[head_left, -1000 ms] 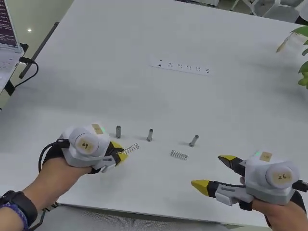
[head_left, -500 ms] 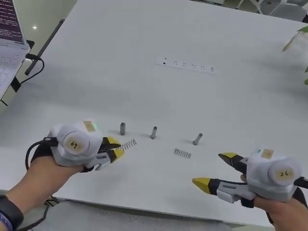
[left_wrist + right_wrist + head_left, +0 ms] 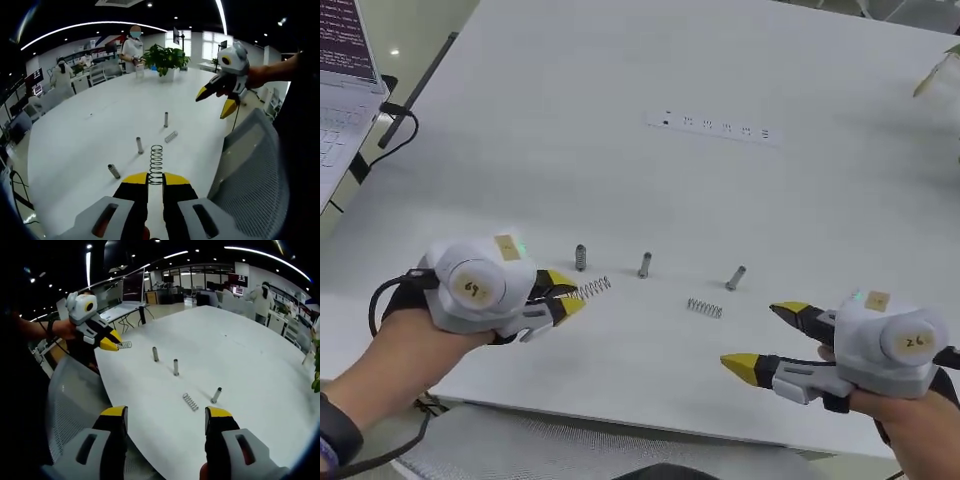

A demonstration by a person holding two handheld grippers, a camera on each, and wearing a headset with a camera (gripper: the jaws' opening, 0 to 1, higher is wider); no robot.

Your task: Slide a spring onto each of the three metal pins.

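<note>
Left gripper [image 3: 570,292] pinched narrow on one end of a spring [image 3: 592,288], free end toward the pin row. Second spring [image 3: 704,308] lies loose between middle pin [image 3: 644,264] and right pin [image 3: 736,278]. Right gripper [image 3: 752,336] wide, nothing held. Best done slowly — swing the coil upright over a pin tip, then lower.

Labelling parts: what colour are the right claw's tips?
Yellow tips, clearest in the right gripper view.

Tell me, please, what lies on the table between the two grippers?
A loose spring, roughly between left gripper and right gripper, clear in the head view.
</note>
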